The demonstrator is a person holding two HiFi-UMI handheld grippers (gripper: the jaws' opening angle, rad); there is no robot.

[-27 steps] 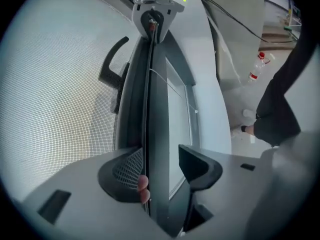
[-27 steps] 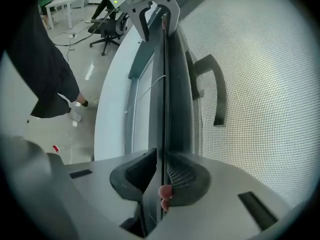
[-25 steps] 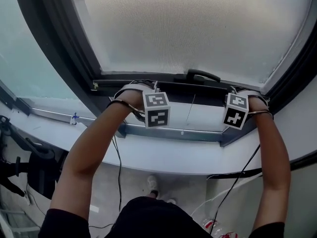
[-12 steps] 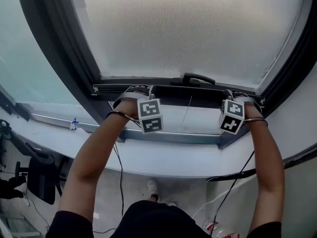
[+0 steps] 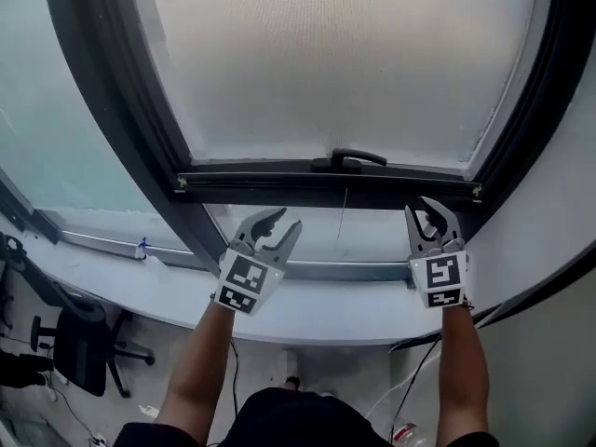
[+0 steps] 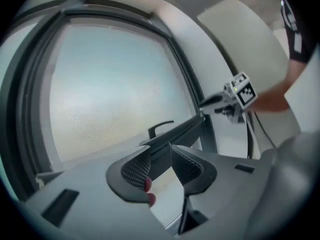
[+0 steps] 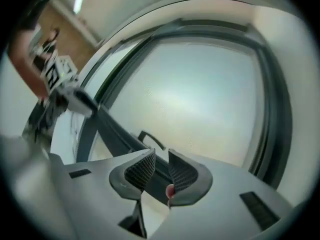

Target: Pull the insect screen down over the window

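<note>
Both tools are off the bar. Left gripper [image 5: 289, 220] and right gripper [image 5: 424, 214] sit just below it, jaws apart, nothing between; the left's have just been narrowing. Insect screen [image 5: 345, 63] covers most of the window, its bottom bar [image 5: 279, 182] short of the sill [image 5: 307, 298]. Risk: if it's sprung and unlatched, it rolls back up. A one-sided re-grip could skew it. No containers in view.

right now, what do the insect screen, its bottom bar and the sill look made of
The insect screen: fine woven mesh, likely fibreglass or polyester; tiny grid texture, pale and translucent. The bottom bar: dark matte profile with straight edges, probably coated aluminium, possibly plastic. The sill: smooth, pale, slightly glossy; painted board or stone, cannot tell.
</note>
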